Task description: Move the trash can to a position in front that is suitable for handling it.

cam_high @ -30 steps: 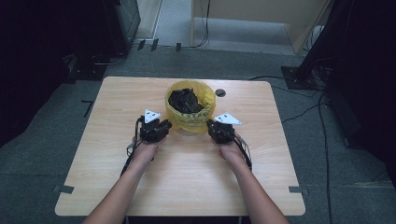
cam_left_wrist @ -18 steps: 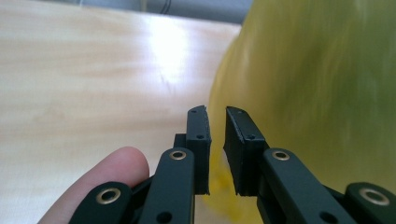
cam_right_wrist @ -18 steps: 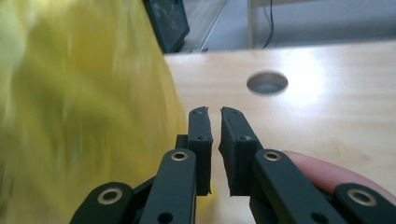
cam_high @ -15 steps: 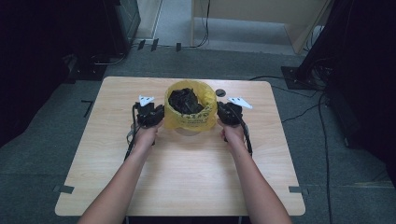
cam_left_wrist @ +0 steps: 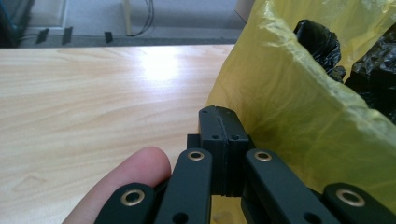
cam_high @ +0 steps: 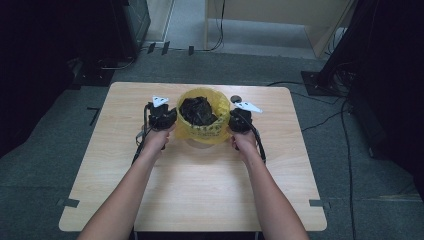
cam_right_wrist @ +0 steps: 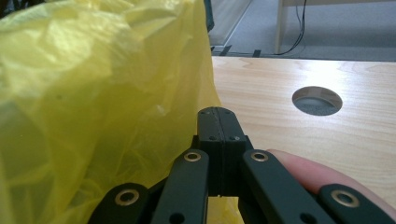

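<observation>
left claw [cam_left_wrist: 218,122] jaws pressed together w/ nothing between — just beside yellow bag [cam_left_wrist: 299,107], over wood table [cam_left_wrist: 93,93].

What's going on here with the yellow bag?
A person sits at a wooden table with a black two-jaw gripper in each hand. The left gripper and the right gripper sit on either side of a yellow plastic bag, jaws closed, right against its sides. The bag stands open, with crumpled black material inside.

Left tool [cam_high: 162,116]: jaws pressed together, nothing visible between them; one fingertip [cam_left_wrist: 126,179] beside the linkage. Right tool [cam_high: 237,120]: jaws likewise pressed together. Both forearms extended forward from the near edge, hands level, well apart.
</observation>
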Demonstrator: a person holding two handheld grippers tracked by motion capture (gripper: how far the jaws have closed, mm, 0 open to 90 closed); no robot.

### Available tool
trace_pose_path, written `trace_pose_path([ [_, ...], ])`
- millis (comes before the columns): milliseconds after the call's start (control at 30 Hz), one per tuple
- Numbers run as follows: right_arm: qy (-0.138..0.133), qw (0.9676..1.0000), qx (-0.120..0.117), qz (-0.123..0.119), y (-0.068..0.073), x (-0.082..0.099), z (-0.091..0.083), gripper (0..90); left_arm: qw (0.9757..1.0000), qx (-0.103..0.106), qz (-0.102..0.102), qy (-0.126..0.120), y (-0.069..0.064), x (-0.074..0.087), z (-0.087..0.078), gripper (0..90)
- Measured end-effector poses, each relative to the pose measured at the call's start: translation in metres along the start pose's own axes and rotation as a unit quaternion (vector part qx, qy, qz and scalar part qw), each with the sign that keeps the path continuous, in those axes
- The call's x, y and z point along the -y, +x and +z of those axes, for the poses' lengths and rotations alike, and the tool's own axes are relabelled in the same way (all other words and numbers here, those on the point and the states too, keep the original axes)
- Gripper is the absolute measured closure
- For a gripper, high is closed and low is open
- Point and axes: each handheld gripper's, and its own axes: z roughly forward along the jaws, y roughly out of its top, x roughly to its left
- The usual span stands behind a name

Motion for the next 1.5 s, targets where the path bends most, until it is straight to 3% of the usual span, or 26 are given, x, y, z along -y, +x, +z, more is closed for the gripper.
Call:
trace_pose_path([
  [167,0.003,0.9993,0.007,-0.037,0.009,0.010,-0.014,90.0,0.9999,0.010,0.012,0.003,-0.005,0.014,-0.014,90.0],
  [333,0.001,0.9997,0.002,-0.025,0.015,0.022,-0.030,90.0,0.9998,0.017,0.007,0.003,-0.010,0.028,-0.027,90.0],
  [467,0.004,0.9998,-0.001,-0.019,0.020,0.029,-0.043,90.0,0.9999,0.010,0.009,0.007,-0.021,0.041,-0.046,90.0],
  [500,0.007,0.9997,-0.004,-0.022,0.023,0.035,-0.054,90.0,0.9998,0.013,0.014,0.007,-0.025,0.048,-0.057,90.0],
  [567,0.007,0.9997,-0.010,-0.023,0.026,0.042,-0.065,90.0,0.9997,0.023,0.006,0.003,-0.029,0.058,-0.069,90.0],
  [633,0.006,0.9996,-0.012,-0.026,0.028,0.046,-0.071,90.0,0.9996,0.027,0.006,0.000,-0.031,0.064,-0.075,90.0],
  [767,0.007,0.9994,-0.028,-0.021,0.035,0.066,-0.100,90.0,0.9990,0.019,0.038,-0.011,-0.047,0.095,-0.100,90.0],
  [800,0.007,0.9994,-0.028,-0.021,0.035,0.066,-0.100,90.0,0.9990,0.019,0.038,-0.011,-0.047,0.095,-0.100,90.0],
  [900,0.006,0.9989,-0.031,-0.034,0.043,0.083,-0.122,90.0,0.9984,0.019,0.052,-0.006,-0.055,0.112,-0.116,90.0],
  [1000,0.012,0.9989,-0.031,-0.031,0.049,0.091,-0.137,90.0,0.9990,0.027,0.035,-0.004,-0.059,0.124,-0.126,90.0],
  [1033,0.012,0.9989,-0.031,-0.031,0.049,0.091,-0.137,90.0,0.9990,0.027,0.035,-0.004,-0.059,0.124,-0.126,90.0],
  [1067,0.017,0.9992,-0.031,-0.019,0.052,0.094,-0.144,89.7,0.9985,0.030,0.045,-0.004,-0.061,0.136,-0.130,90.0],
  [1133,0.020,0.9991,-0.032,-0.018,0.051,0.096,-0.146,85.9,0.9984,0.028,0.048,-0.006,-0.060,0.143,-0.131,83.5],
  [1200,0.021,0.9990,-0.039,-0.007,0.047,0.098,-0.150,80.3,0.9987,0.031,0.039,0.004,-0.055,0.153,-0.130,79.6],
  [1267,0.022,0.9992,-0.027,0.021,0.036,0.101,-0.156,80.3,0.9987,0.016,0.045,0.016,-0.047,0.160,-0.129,71.8],
  [1367,0.012,0.9988,-0.002,0.047,0.023,0.094,-0.167,78.6,0.9982,0.026,0.050,0.022,-0.041,0.160,-0.130,65.4],
  [1400,-0.001,0.9986,0.000,0.053,0.020,0.090,-0.172,77.6,0.9959,0.024,0.084,0.023,-0.037,0.159,-0.129,63.0],
  [1433,-0.013,0.9983,0.000,0.056,0.018,0.085,-0.178,76.7,0.9942,0.025,0.101,0.026,-0.034,0.160,-0.128,61.1],
  [1467,-0.024,0.9981,0.002,0.057,0.018,0.080,-0.183,76.4,0.9942,0.025,0.101,0.026,-0.034,0.160,-0.128,59.9],
  [1500,-0.037,0.9979,0.005,0.054,0.018,0.076,-0.188,76.2,0.9921,0.065,0.097,0.047,-0.024,0.161,-0.126,58.2],
])
